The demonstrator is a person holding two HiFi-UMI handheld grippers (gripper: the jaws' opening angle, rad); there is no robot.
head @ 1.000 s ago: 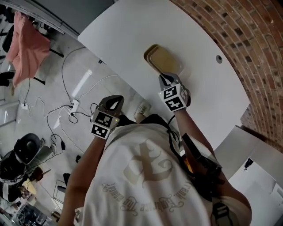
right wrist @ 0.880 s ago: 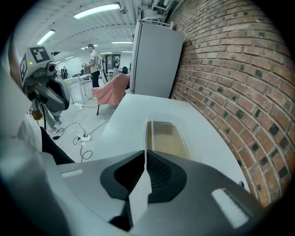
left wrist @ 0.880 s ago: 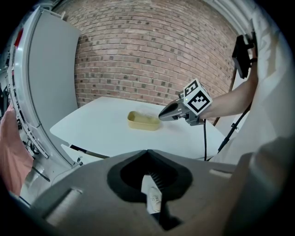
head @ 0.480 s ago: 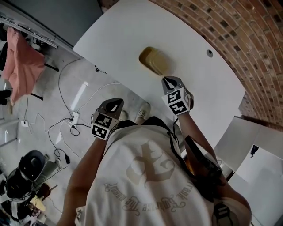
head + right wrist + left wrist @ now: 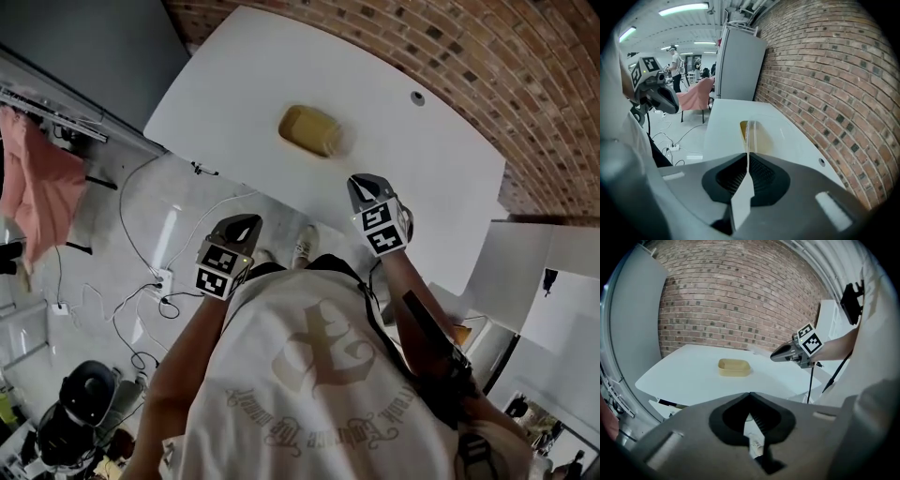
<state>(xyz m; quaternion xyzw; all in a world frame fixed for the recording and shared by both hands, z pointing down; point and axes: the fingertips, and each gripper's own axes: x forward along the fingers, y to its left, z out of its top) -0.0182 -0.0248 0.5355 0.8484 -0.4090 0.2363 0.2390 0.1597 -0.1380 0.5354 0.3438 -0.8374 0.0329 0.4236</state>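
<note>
Here, a shallow yellow tub [image 5: 309, 131] sits alone on a white table [image 5: 431, 178], roughly midway along the top and a little nearer the person's edge than the brick wall [image 5: 525, 75]. The right gripper [image 5: 364, 184] hovers over the near part of the table, pointing toward the tub but clearly apart from it. Its own view shows the jaws pressed together with nothing between them, and the tub lies straight ahead of them on the tabletop. The left gripper [image 5: 242, 225] is held off the table, above the floor just beside the table's near edge and farther from the tub than the right one. In its own view the jaws are also together and hold nothing. That view looks across the table at the tub, with the right gripper hanging in the air to the right of it. A small round hole [image 5: 417, 97] marks the table toward the wall side, well apart from the tub. On the floor to the left, cables [image 5: 159, 281] trail about and a pink cloth [image 5: 33, 183] hangs over something farther off. A tall grey cabinet [image 5: 736, 70] stands against the wall at the table's far end.
</note>
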